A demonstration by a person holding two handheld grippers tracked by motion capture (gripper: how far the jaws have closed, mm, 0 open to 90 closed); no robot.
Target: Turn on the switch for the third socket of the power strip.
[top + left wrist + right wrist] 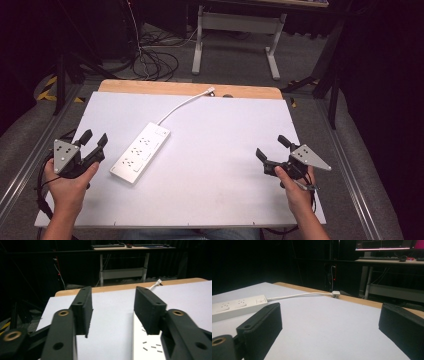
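Left gripper (95, 139) is held by the left hand (70, 186) over the near left part of the white table (220, 150), its jaws spread apart with nothing between them. Right gripper (272, 148) is held by the right hand (295, 187) over the near right part, its jaws likewise parted and empty. A white power strip (140, 152) is seen lying flat just to the right of the left gripper and well to the left of the right gripper. Its white cable (182, 106) is led away beyond both grippers to a plug (210, 91) at the table's far wooden edge (190, 89). Containers are not discernible.
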